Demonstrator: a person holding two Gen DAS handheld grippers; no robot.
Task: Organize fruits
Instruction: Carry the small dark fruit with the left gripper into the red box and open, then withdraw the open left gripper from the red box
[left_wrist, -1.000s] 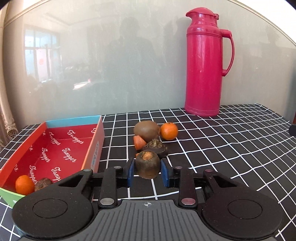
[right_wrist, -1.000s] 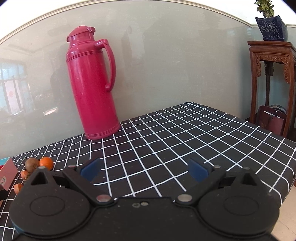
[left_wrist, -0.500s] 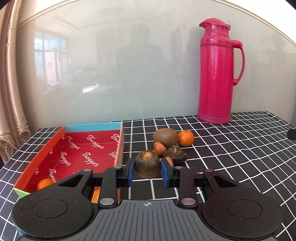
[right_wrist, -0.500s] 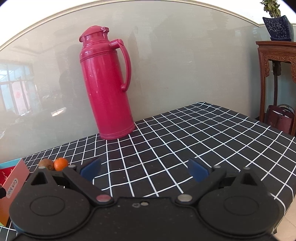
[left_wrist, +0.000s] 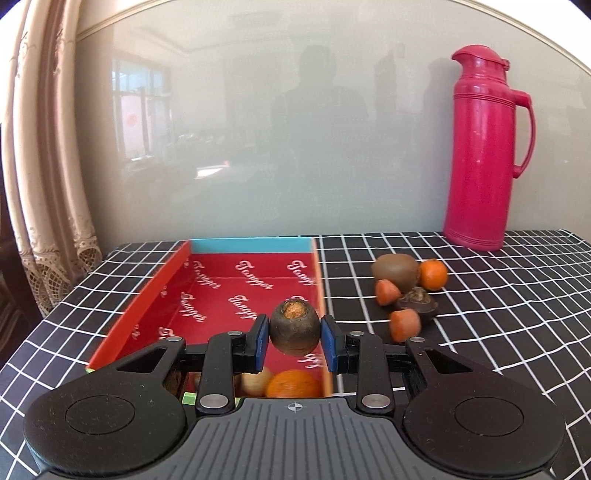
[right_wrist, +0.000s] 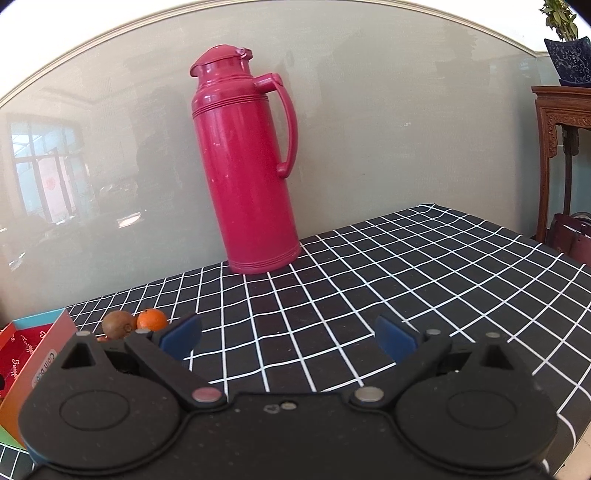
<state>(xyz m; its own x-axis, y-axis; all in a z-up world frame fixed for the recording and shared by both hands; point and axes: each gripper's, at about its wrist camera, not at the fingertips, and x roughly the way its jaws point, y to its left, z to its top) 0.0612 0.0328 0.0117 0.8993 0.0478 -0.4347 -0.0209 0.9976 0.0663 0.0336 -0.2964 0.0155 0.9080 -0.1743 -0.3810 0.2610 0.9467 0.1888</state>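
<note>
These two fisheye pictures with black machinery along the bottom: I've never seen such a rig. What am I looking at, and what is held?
A person holds a two-finger claw in each hand, and a camera on each looks forward along its fingers, so the black shape at the bottom is the claw itself. In the left wrist view, the left claw is shut on a dark brown round fruit, above a red box that already holds an orange fruit. Beside the box, on the checked tablecloth, lie a kiwi, a mandarin and a few smaller pieces, with a pink thermos behind. In the right wrist view, the right claw is open and empty.
</note>
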